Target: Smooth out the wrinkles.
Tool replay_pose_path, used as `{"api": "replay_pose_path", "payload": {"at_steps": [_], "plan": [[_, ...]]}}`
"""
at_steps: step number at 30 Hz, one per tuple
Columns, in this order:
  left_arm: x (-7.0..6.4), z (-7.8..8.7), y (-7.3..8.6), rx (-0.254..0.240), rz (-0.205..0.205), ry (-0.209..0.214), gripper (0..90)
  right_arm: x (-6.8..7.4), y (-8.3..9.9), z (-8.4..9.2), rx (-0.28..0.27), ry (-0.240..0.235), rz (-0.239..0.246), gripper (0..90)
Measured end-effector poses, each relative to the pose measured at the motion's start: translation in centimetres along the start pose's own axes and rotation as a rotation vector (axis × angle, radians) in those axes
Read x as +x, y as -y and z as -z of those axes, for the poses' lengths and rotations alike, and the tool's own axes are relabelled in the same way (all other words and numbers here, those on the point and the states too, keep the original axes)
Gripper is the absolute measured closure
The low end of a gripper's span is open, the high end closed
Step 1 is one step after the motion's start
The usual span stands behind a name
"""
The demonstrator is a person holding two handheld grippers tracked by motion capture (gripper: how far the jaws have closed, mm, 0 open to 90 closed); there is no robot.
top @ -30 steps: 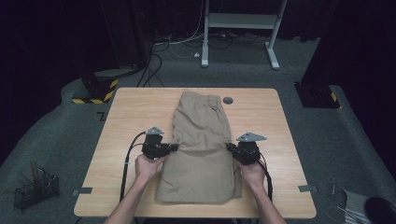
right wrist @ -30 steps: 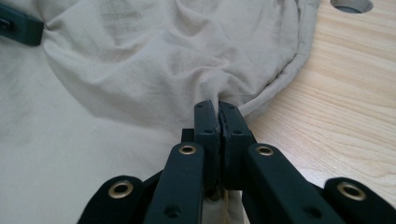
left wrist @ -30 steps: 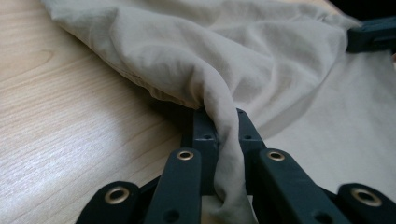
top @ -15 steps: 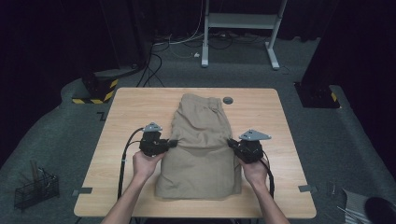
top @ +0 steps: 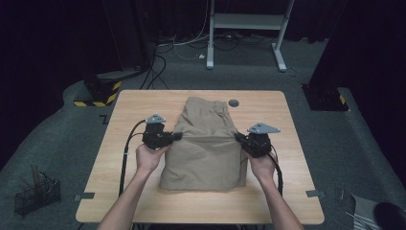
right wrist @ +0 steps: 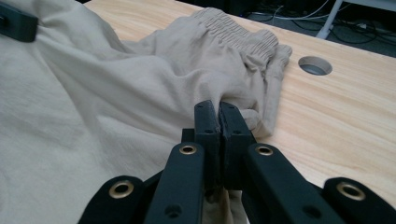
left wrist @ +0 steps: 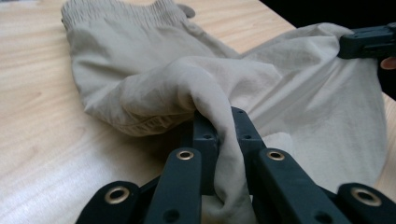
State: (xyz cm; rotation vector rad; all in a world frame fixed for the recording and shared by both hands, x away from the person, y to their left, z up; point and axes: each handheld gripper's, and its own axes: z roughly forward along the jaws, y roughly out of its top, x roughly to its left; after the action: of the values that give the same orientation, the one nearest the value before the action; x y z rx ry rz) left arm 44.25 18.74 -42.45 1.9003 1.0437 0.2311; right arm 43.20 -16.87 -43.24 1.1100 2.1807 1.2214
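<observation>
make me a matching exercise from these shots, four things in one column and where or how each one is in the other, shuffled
Things:
1. left gripper
2. right gripper
3. elastic waistband
4. round hole in the table

Places or states:
A. at the far end of the khaki trousers, lying on the wooden table
B. shut on the trousers' left edge
C. bare, just right of the waistband
D. shut on the trousers' right edge

Pairs: 1-B, 2-D, 3-A, 4-C
</observation>
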Motion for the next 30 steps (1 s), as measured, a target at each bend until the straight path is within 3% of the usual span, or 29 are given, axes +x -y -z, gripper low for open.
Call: {"api": "replay_pose_path", "payload": {"at_steps": [14, 16, 19, 23, 26, 28, 30], "plan": [[0.1, -0.1, -2.3, -0.026, -0.012, -0.035, 83.5, -0.6, -2.2, -0.1, -0.023, 0.032, 0.033, 87.7], [0.3, -0.2, -2.4, -0.037, -0.001, -0.030, 83.5, -0.8, -2.5, -0.2, -0.020, 0.039, 0.040, 87.7], [-0.2, 0.0, -1.9, -0.025, -0.023, -0.037, 83.5, -0.7, -2.4, 0.1, -0.028, 0.031, 0.034, 87.7], [-1.5, 1.4, -0.5, -0.038, -0.038, -0.026, 83.5, 0.7, -1.3, 1.2, -0.049, 0.016, 0.070, 87.7], [-3.2, 2.6, 1.1, -0.075, -0.036, 0.016, 83.5, 2.4, 0.1, 2.7, -0.076, -0.007, 0.090, 87.7], [-4.6, 3.4, 2.0, -0.072, -0.076, 0.033, 83.5, 3.8, 1.1, 4.0, -0.105, -0.030, 0.111, 87.7], [-5.8, 4.5, 2.8, -0.099, -0.092, 0.064, 83.5, 5.0, 1.8, 5.3, -0.120, -0.041, 0.140, 87.7]]}}
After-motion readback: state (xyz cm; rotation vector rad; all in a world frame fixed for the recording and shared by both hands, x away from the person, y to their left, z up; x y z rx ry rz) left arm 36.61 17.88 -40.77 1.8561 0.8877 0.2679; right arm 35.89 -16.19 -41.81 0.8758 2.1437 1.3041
